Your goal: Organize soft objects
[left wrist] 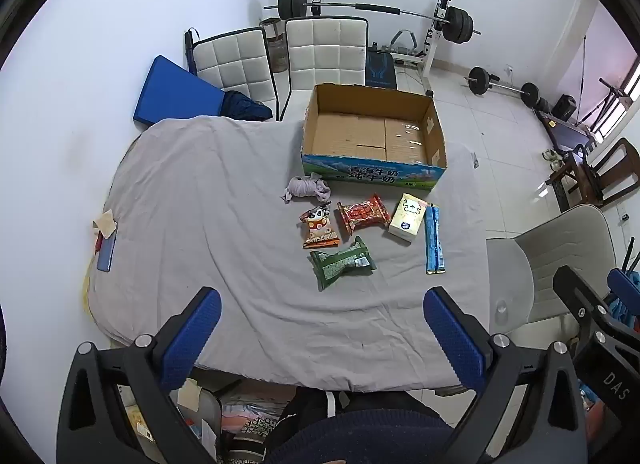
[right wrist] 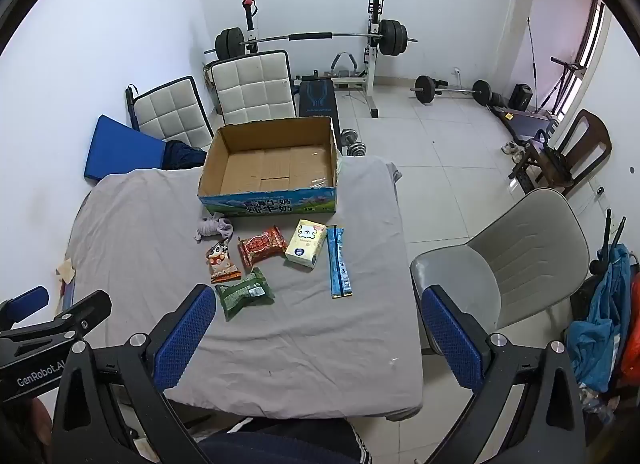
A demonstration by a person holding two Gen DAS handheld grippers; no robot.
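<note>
I see the grey-sheeted table (left wrist: 200, 204) carrying an empty cardboard box (left wrist: 372, 136) at its far side. Just before the box lie the tissue pack (left wrist: 408, 218), blue sachet strip (left wrist: 434, 240), green packet (left wrist: 342, 262), red packet (left wrist: 363, 214), panda snack bag (left wrist: 319, 226) and balled socks (left wrist: 307, 189). All likely light, crushable, slippery film; I would pinch mid-body. Left gripper (left wrist: 322, 328) and right gripper (right wrist: 316, 328) hover spread wide, holding nothing.

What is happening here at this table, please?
A person holds two open grippers, the left gripper and the right gripper, above a table with a grey cloth. Neither touches anything. Six soft items lie loose in front of an empty cardboard box, among them a green packet, a tissue pack and a bundle of socks. Sorting has not begun.
</note>
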